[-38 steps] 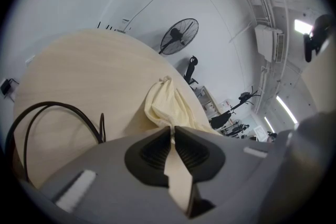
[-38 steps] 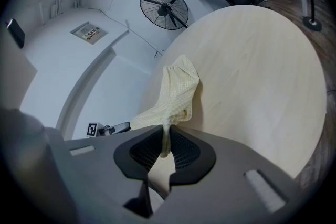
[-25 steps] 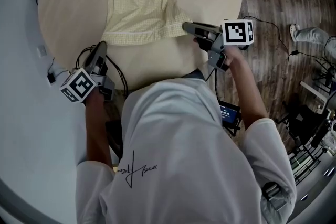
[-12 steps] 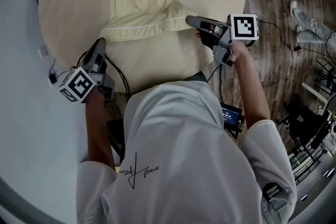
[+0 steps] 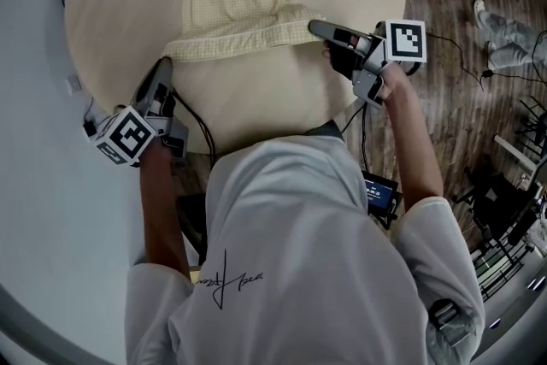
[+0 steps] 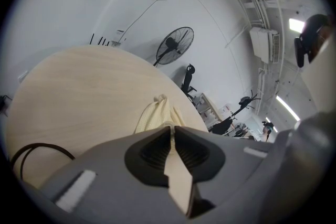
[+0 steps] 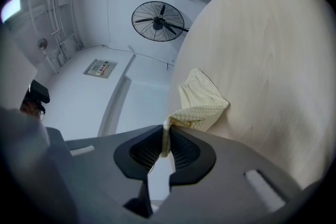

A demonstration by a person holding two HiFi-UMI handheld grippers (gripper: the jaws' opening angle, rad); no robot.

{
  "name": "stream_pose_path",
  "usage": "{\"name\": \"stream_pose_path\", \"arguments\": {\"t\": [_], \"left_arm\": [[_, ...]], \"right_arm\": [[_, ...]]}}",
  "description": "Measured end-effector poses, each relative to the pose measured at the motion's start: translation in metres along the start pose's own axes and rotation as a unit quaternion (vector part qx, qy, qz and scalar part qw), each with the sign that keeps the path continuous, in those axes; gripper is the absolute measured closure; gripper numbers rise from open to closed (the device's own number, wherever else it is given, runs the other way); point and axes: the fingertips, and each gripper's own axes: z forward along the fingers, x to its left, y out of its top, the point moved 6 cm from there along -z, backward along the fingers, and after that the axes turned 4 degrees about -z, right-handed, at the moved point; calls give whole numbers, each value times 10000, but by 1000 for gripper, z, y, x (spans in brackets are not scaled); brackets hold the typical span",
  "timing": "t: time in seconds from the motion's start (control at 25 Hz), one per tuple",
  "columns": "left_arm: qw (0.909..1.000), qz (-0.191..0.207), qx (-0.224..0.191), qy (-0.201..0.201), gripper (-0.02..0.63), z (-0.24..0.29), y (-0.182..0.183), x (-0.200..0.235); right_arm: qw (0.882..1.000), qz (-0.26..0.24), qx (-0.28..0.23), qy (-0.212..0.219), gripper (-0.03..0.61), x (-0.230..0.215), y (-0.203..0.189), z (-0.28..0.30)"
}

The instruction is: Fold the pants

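Head view: the pants point(image 5: 231, 4), pale yellow, lie on the round wooden bench point(image 5: 282, 98) with the waist toward the far edge. The hem nearest me is drawn into a straight band between my two grippers.

The left gripper point(image 5: 162, 67) is at the hem's left corner, close to the bench's near-left edge. Its marker cube point(image 5: 120, 135) hangs out past the rim. My left forearm runs straight up from the shoulder, with the gripper pointing away from me and tilted down.

The right gripper point(image 5: 314, 27) is at the hem's right corner. It points leftward across the bench, nearly level, on an outstretched forearm.

In the left gripper view the fingers point(image 6: 149, 152) are nearly closed, and a thin fold of cloth is pinched between the pads. The rest of the pants bunches just beyond the tips.

In the right gripper view the fingers point(image 7: 184, 153) are likewise clamped on a narrow edge of fabric. The cloth lifts off the bench and drapes back down beside them.
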Motion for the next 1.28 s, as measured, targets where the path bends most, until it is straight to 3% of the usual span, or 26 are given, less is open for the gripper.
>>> {"name": "stream_pose_path", "arguments": {"t": [0.36,0.76,1.28], "left_arm": [[9999,71,63,-47,531,20,16,-6],[9992,342,190,47,531,40,31,-3],[9999,-14,90,-43,531,70,48,-2]], "right_arm": [[9991,139,-273,288,548,-6,21,7],[9972,319,-634,215,548,-25,37,14],[9955,425,-806,260,548,-33,63,25]]}}
